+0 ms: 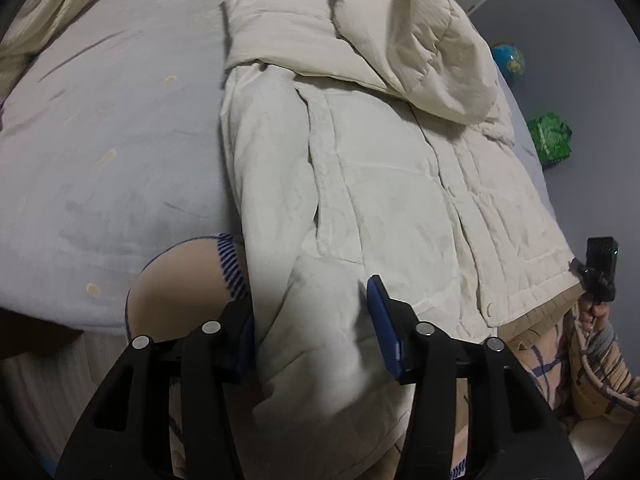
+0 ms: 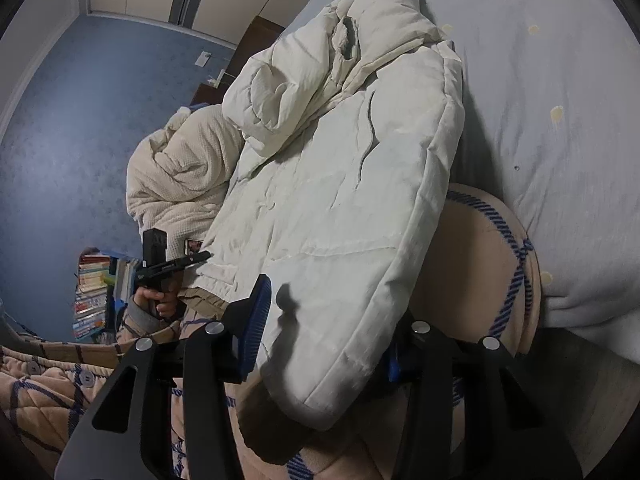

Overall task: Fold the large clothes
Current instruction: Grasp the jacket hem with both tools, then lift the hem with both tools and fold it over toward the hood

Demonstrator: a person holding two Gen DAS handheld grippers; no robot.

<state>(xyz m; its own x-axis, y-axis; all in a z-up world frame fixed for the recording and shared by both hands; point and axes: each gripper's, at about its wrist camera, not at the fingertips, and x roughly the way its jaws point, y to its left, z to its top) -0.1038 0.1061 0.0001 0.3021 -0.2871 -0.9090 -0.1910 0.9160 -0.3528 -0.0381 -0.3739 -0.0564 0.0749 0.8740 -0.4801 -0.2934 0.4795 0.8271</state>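
A cream puffer jacket (image 1: 380,184) lies on the grey bed (image 1: 100,152), hood at the far end, sleeves folded over the body. Its near hem hangs over the bed edge. My left gripper (image 1: 310,320) has its blue pads wide apart with a thick fold of the jacket's near corner between them. In the right wrist view the same jacket (image 2: 340,200) fills the middle. My right gripper (image 2: 324,320) also stands wide, with the jacket's other near corner between its pads. The left gripper's handle and a hand (image 2: 160,280) show at left.
A cream blanket (image 2: 180,168) is bunched at the bed's far side. A beige and blue checked cover (image 2: 492,256) lies under the jacket's hem. A globe (image 1: 508,60) and a green package (image 1: 550,140) sit on the floor. Bookshelves (image 2: 92,292) stand by the blue wall.
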